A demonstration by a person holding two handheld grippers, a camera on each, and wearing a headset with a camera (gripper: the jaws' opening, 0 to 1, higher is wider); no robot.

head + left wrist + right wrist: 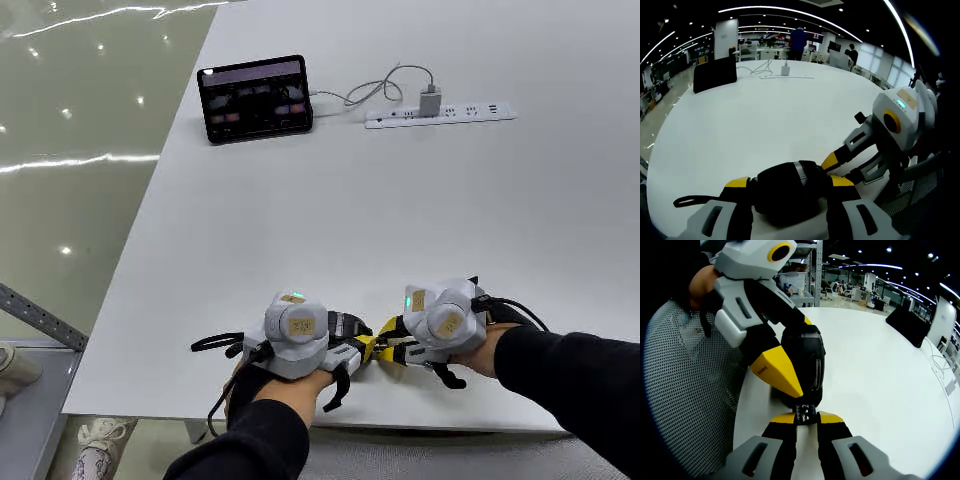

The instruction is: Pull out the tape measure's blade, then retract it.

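A black tape measure (346,325) lies near the front edge of the white table (400,220). My left gripper (354,340) is shut on its body, which in the left gripper view sits as a black case (790,192) between the yellow-tipped jaws of the left gripper (790,182). The right gripper (385,340) faces it from the right. In the right gripper view the right gripper (806,418) is shut on the blade tip (805,414), right at the tape measure's case (802,360). Hardly any blade is out. A black wrist strap (690,201) trails from the case.
A dark tablet (255,97) stands at the far left of the table, a white power strip (440,113) with a charger and cable beside it. The table's front edge (400,420) runs just under the grippers. A mesh chair (690,390) is behind them.
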